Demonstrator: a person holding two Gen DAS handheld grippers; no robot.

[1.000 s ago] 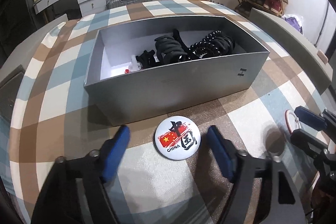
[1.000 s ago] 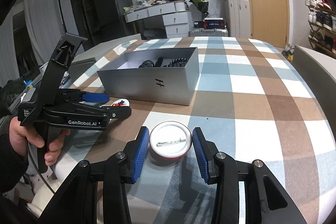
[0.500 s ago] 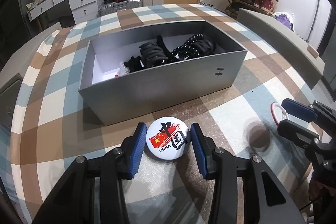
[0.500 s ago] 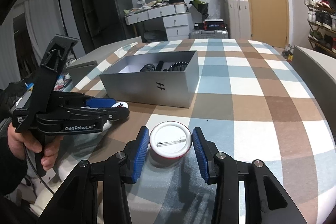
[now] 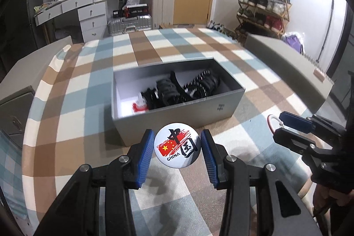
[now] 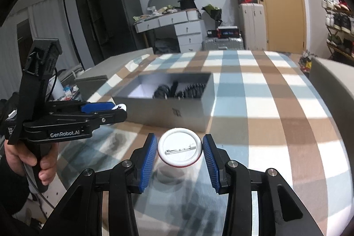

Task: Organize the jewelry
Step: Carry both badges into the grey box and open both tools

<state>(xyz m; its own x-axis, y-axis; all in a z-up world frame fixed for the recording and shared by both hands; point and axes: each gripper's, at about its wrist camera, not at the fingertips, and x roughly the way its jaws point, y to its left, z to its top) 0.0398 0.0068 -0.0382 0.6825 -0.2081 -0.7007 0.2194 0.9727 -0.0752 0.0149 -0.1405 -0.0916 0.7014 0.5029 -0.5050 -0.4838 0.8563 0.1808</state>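
My left gripper (image 5: pixel 177 142) is shut on a round white badge (image 5: pixel 177 148) printed with a red flag and "CHINA". It holds the badge in the air just in front of the grey box (image 5: pixel 177 113). In the box lie black hair ties (image 5: pixel 168 91) and a small red and white piece (image 5: pixel 139 106). My right gripper (image 6: pixel 179 143) is shut on a second badge (image 6: pixel 179 155), white pin-back up and red-rimmed, above the checked tablecloth (image 6: pixel 276 125). Each gripper shows in the other view: the right gripper (image 5: pixel 279 124) at the right, the left gripper (image 6: pixel 119 109) at the left.
The box (image 6: pixel 168 113) stands mid-table. Grey padded seats flank the table on the right (image 5: pixel 287 59) and on the left (image 5: pixel 28 74). A person's hand (image 6: pixel 42 167) grips the left handle. Drawers, suitcases and a shoe rack stand behind the table.
The left jaws closed onto the China badge, then lifted it off the cloth. The right gripper rose a little with its badge still held.
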